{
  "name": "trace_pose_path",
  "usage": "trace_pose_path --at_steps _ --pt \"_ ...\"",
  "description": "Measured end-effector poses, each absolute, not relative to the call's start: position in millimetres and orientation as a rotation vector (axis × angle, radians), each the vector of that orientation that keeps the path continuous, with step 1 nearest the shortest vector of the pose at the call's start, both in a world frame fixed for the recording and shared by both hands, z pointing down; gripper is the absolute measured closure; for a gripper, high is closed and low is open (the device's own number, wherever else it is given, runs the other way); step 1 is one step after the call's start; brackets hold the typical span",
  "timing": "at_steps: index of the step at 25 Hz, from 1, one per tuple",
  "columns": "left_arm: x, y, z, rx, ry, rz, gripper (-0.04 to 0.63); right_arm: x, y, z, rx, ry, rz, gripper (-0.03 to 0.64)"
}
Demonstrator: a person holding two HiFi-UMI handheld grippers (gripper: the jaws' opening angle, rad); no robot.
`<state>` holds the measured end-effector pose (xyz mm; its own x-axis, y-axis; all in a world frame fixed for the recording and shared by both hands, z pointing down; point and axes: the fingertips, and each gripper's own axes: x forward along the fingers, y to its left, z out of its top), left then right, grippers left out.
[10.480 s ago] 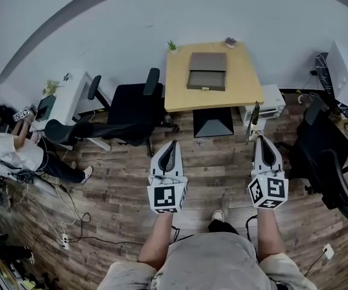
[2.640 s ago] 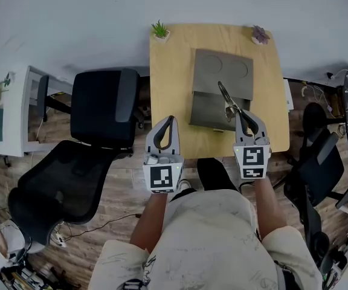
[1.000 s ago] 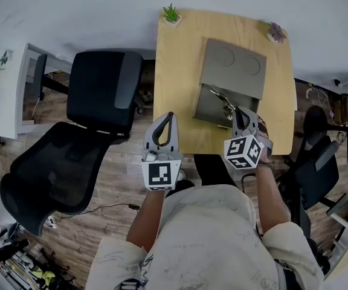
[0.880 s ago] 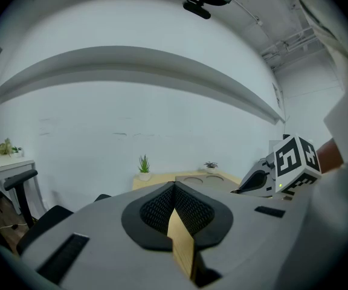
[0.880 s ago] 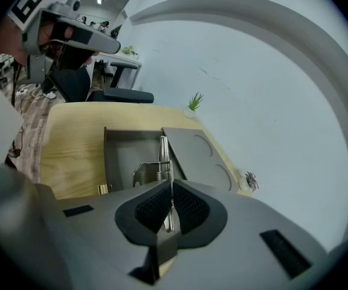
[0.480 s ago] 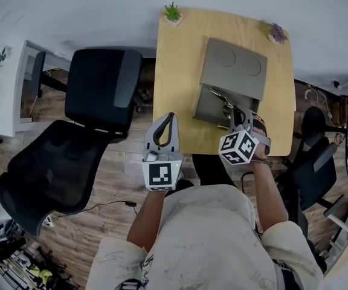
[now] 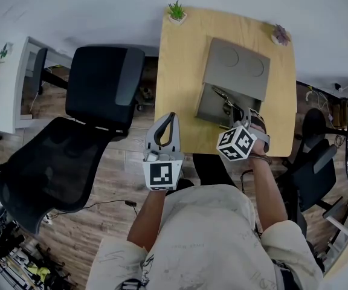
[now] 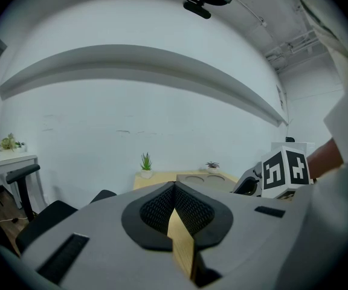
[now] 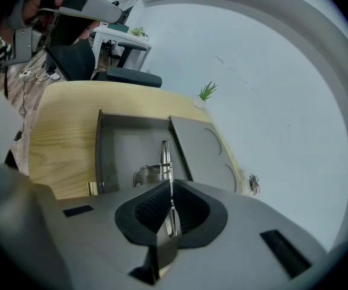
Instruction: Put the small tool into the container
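Note:
A grey container (image 7: 233, 80) lies open on the wooden table (image 7: 180, 89), its lid (image 7: 237, 65) folded back and its tray (image 7: 213, 104) toward me. My right gripper (image 7: 241, 116) is shut on a slim metal tool (image 7: 223, 98), which sticks out forward and hangs over the tray. In the right gripper view the tool (image 9: 165, 159) runs out from between the pads of the right gripper (image 9: 170, 183), above the tray floor (image 9: 122, 147). My left gripper (image 7: 172, 116) hovers at the table's near edge, shut and empty; in its own view the left gripper (image 8: 174, 186) has its tips together.
Two small potted plants (image 7: 176, 11) (image 7: 280, 35) stand at the table's far corners. Black office chairs (image 7: 104, 83) (image 7: 47, 168) crowd the floor left of the table, and another chair (image 7: 319, 162) stands to the right. A white desk (image 7: 11, 83) is at the far left.
My right gripper has sunk a little and rolled, bringing the tool lower over the container's tray. The left gripper has stayed where it was.

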<state>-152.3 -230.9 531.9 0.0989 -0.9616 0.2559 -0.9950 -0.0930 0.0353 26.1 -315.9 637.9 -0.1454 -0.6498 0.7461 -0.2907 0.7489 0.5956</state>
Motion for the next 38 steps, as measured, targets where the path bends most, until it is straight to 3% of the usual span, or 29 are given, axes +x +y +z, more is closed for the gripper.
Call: trace_pose_path --at_steps 28,38 --pt "-145.5 -226.6 533.7 2.190 -1.962 0.256 0.589 22.3 -306.5 648.4 0.694 -1.747 -0.302 0.571" --pt "-146.1 -224.9 535.3 2.179 -1.956 0.269 0.591 18.8 -299.2 659.2 0.657 -1.752 -0.267 0.531"
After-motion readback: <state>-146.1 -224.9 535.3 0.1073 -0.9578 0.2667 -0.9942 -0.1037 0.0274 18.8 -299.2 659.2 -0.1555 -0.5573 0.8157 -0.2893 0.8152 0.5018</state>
